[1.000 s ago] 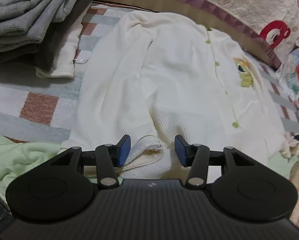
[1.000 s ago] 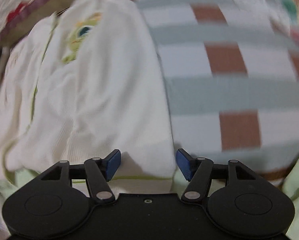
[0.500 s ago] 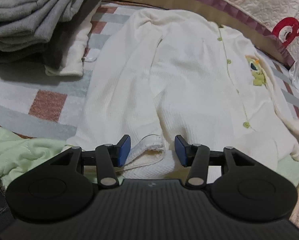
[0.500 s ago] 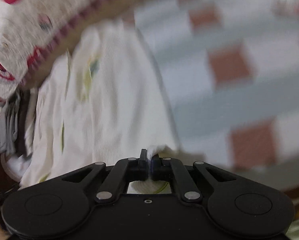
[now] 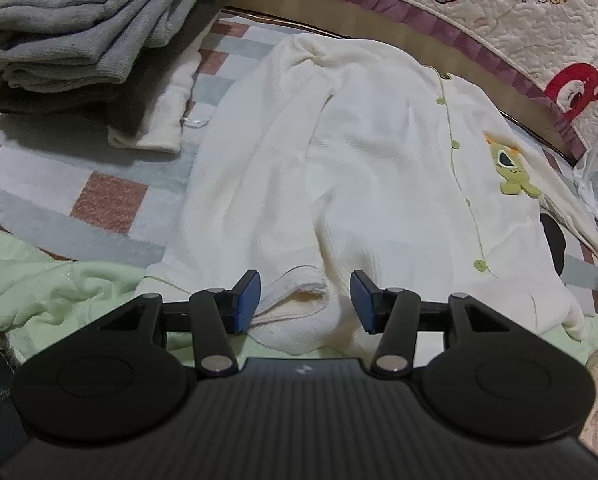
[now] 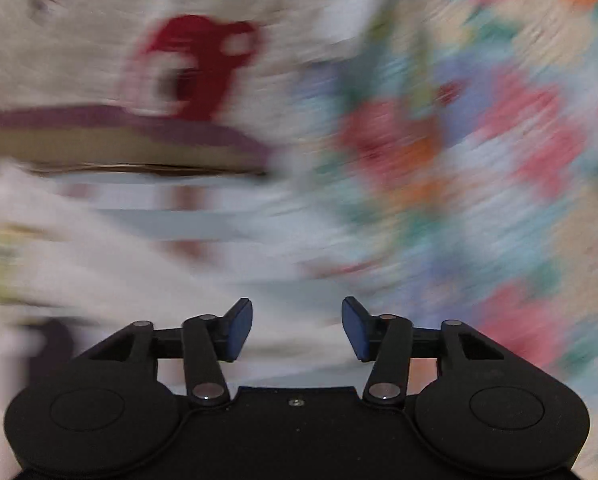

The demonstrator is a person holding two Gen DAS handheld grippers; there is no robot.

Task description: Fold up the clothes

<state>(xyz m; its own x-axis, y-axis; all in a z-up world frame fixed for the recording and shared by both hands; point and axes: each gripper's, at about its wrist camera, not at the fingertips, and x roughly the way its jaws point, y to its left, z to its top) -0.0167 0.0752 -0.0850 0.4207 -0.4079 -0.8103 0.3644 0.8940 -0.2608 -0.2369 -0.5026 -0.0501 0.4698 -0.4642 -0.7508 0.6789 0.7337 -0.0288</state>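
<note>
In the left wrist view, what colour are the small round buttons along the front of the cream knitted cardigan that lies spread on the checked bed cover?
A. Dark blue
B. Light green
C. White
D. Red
B. The small round buttons that run down the front of the cream knitted cardigan are light green, like the cartoon patch beside them.

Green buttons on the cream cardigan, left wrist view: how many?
4 along the placket of the cream cardigan: near the collar, mid-chest, below it, near the hem. Folds may hide others.
</note>
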